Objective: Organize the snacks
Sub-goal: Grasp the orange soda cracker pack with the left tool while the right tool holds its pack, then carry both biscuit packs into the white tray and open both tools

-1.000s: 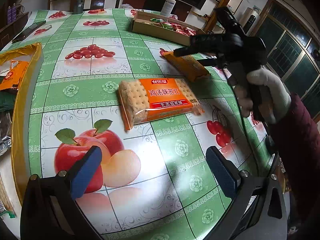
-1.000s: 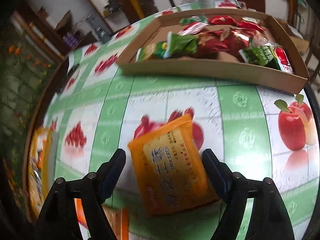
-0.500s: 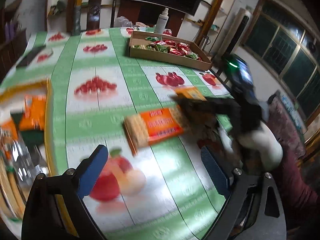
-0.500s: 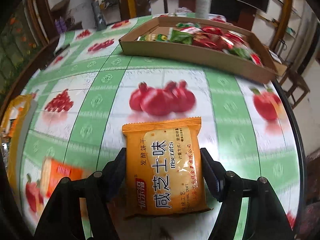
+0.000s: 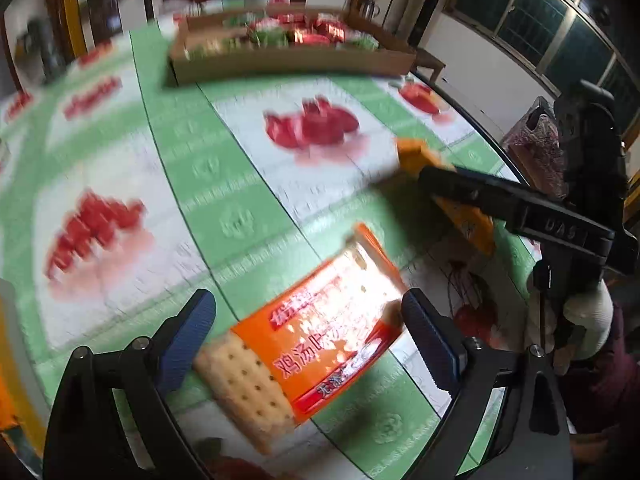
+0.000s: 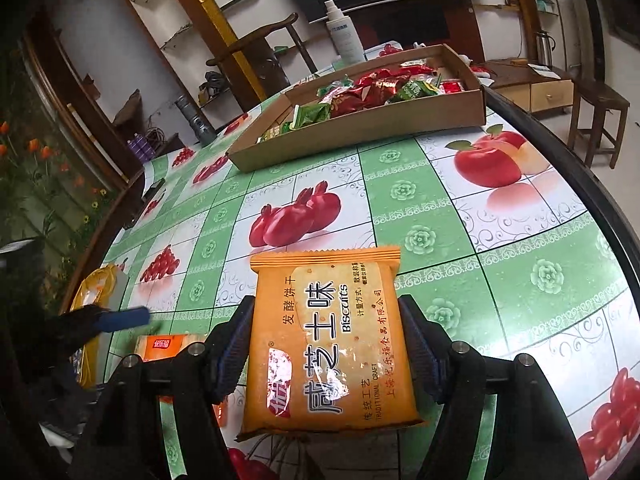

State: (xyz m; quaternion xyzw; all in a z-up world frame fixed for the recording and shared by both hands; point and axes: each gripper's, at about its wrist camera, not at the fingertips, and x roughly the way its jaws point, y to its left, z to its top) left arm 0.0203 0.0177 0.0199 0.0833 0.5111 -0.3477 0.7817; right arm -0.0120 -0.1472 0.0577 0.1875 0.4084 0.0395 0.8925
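Orange wrapping fills my left wrist view: the cracker pack [image 5: 316, 344] lies flat on the counter [image 5: 224, 200], between the spread pads of my left claw [image 5: 308, 344], neither pad pressing it. Off to the right I see my right claw [image 5: 448, 184] carrying a yellow-orange packet, a white-gloved hand [image 5: 588, 320] behind it. Far across the counter sits the cardboard tray [image 5: 292, 62], blurred, with wrapped snacks inside.

From the right wrist, the biscuit packet [image 6: 328, 340] is pinched across its width by my right claw [image 6: 326, 344], both pads against its edges, its sealed end pointing toward the cardboard tray [image 6: 360, 136]. The cracker pack [image 6: 168, 346] peeks out low on the left.

I judge the job is to carry the biscuit packet over the tray wall, keeping it level and releasing only once inside. For the left, I should centre the pads on the cracker pack's long sides before pressing, gently, since crackers would likely crush.
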